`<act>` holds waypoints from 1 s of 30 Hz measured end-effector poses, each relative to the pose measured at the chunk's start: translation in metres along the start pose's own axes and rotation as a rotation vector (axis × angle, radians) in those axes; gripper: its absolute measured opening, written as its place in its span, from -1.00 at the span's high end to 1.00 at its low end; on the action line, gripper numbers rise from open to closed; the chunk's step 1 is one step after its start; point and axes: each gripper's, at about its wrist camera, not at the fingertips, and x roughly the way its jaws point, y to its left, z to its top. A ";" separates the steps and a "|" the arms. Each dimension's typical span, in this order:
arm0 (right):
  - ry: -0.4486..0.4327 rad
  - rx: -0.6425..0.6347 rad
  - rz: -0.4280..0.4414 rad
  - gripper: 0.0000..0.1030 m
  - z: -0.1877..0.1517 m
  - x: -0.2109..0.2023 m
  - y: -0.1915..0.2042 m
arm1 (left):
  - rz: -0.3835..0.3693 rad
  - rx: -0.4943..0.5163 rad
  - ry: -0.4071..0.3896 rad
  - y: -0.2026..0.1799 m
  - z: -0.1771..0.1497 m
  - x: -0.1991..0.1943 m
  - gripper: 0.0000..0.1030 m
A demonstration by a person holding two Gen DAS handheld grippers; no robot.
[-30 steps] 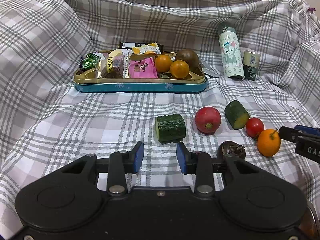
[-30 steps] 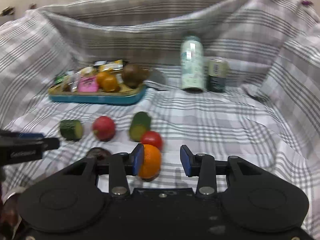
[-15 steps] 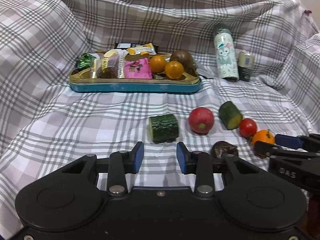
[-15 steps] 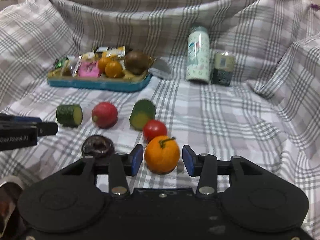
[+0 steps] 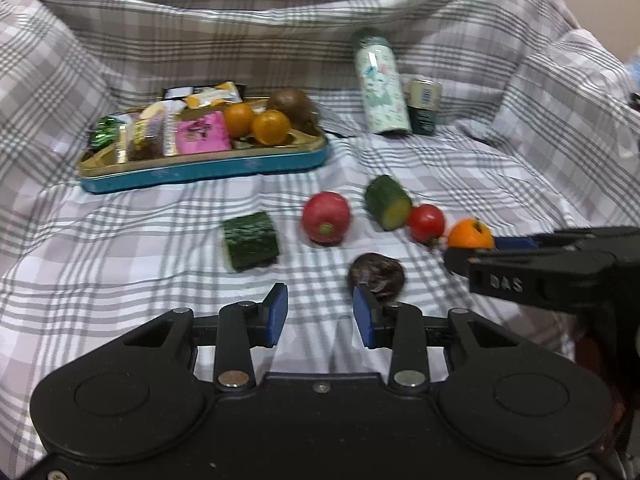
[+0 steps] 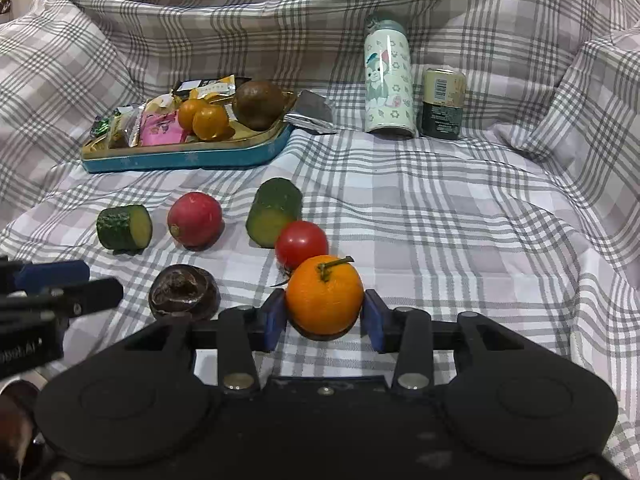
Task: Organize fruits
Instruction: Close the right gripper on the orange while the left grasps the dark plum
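Note:
An orange (image 6: 324, 294) with a stem sits on the checked cloth between my right gripper's (image 6: 324, 316) blue pads, which touch both its sides as the jaws are closing. A red tomato (image 6: 301, 242) lies just behind it. Further left are a cucumber piece (image 6: 274, 210), a red round fruit (image 6: 195, 218), a second cucumber piece (image 6: 124, 226) and a dark wrinkled fruit (image 6: 184, 292). My left gripper (image 5: 320, 316) hangs open above the cloth with nothing between its pads. The dark fruit (image 5: 376, 276) is just beyond its right fingertip.
A teal tray (image 6: 180, 158) at the back left holds snack packets, two small oranges and a brown fruit. A patterned bottle (image 6: 388, 76) and a can (image 6: 442, 102) stand at the back right. The cloth rises in folds on all sides.
My right gripper slid forward around the orange, opened wider, then closed onto it. My left gripper tilted slightly, so its view now looks a little more to the left.

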 end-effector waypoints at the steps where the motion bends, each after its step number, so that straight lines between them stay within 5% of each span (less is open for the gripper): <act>1: 0.000 0.003 -0.005 0.19 0.000 -0.001 -0.001 | -0.013 0.011 0.006 -0.003 0.000 0.000 0.13; 10: -0.001 0.036 -0.025 0.19 0.004 -0.004 -0.010 | -0.002 0.116 0.046 -0.028 0.005 0.010 0.12; 30: 0.016 0.060 -0.031 0.19 0.008 -0.005 -0.015 | 0.023 0.119 0.063 -0.041 0.017 0.037 -0.02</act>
